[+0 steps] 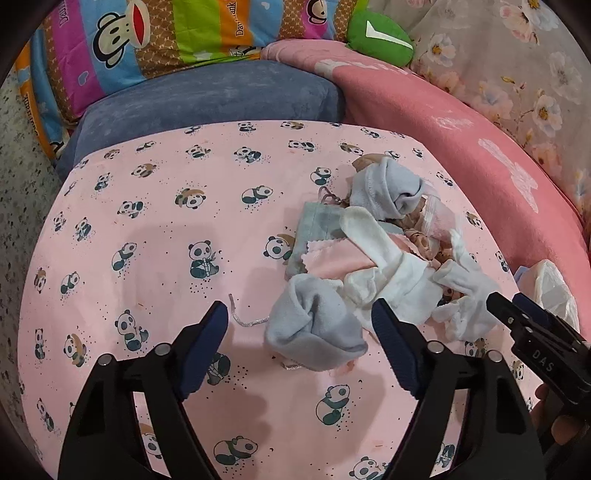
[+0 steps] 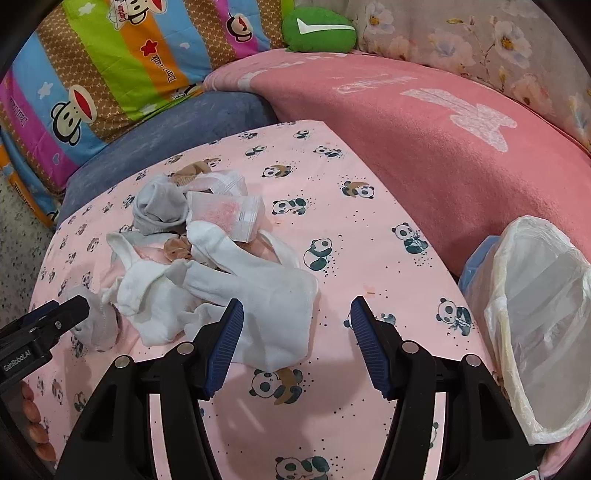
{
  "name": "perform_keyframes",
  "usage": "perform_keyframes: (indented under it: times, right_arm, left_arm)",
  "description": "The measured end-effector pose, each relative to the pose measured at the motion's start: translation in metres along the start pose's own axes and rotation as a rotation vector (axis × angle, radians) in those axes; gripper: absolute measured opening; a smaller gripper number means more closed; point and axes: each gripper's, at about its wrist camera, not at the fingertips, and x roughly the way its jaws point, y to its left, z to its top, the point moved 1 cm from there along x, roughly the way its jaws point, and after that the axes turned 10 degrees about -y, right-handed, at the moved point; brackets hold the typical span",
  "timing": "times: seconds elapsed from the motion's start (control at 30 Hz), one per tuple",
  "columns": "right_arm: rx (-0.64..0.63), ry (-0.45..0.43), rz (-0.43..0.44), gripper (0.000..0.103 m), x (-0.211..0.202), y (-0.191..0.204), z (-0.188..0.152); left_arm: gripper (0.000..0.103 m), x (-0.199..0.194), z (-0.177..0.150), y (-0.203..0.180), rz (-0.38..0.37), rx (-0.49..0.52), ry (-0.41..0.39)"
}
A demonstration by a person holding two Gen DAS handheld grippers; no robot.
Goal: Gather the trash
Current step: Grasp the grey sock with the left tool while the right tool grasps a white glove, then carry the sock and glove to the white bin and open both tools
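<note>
— Pink cloth printed with pandas covered the table [image 1: 155,236], didn't it? What lay behind it?

— Yes. Behind the table sat a blue cushion [image 1: 207,99], a striped monkey-print pillow [image 1: 140,33], a pink blanket [image 2: 424,122] and a green plush toy [image 2: 319,29].

— And where was the trash?

— Heaped in one pile [image 1: 384,254] on the cloth: white socks [image 2: 258,291], a rolled grey sock [image 1: 314,328] at the pile's near edge, a second grey sock [image 2: 159,210] at its far edge, a pink rag [image 1: 332,258], a small clear bag [image 2: 225,214] with something pink inside, and some crumpled tan bits I couldn't make out. A short silvery string [image 1: 245,317] lay just beside the rolled grey sock, on the side away from the pile.

— Where was the bin?

— A bin lined with a clear bag [image 2: 535,332] stood past the table's edge, on the far side of the right gripper from the pile, against the pink blanket.

— What were the tools doing?

— The left gripper [image 1: 299,350] hung over the near edge of the pile, fingers [image 1: 201,350] spread wide with the rolled grey sock between them but not pinched. The right gripper [image 2: 295,347] hovered over the cloth just beside the pile, its fingers [image 2: 371,347] spread too, one of them over the edge of a white sock, nothing clamped.
</note>
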Motion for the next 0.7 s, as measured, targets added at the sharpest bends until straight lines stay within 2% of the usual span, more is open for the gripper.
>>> perform_keyframes:
  times: [0.17, 0.23, 0.27, 0.33, 0.4, 0.5, 0.7]
  right_arm:
    - [0.000, 0.037, 0.007, 0.057, 0.018, 0.002, -0.006]
    - [-0.002, 0.048, 0.016, 0.047, 0.022, 0.003, -0.008]
    - [-0.004, 0.057, 0.022, 0.044, 0.025, 0.003, -0.010]
    - [-0.007, 0.071, 0.037, 0.029, 0.027, 0.005, -0.013]
    - [-0.012, 0.074, 0.044, 0.025, 0.028, 0.007, -0.015]
    - [-0.014, 0.077, 0.070, 0.010, 0.026, 0.008, -0.018]
    - [-0.015, 0.037, 0.093, 0.008, 0.006, 0.010, -0.014]
  left_arm:
    - [0.055, 0.003, -0.005, 0.007, -0.050, -0.031, 0.029]
    - [0.042, 0.002, -0.005, 0.007, -0.079, -0.042, 0.034]
    - [0.039, 0.002, -0.005, 0.006, -0.089, -0.045, 0.037]
    - [0.031, 0.000, -0.004, 0.004, -0.107, -0.044, 0.041]
    - [0.028, -0.001, -0.003, 0.001, -0.114, -0.040, 0.042]
    - [0.025, -0.003, -0.002, -0.002, -0.112, -0.037, 0.042]
    - [0.025, -0.020, 0.009, -0.016, -0.112, -0.017, -0.004]
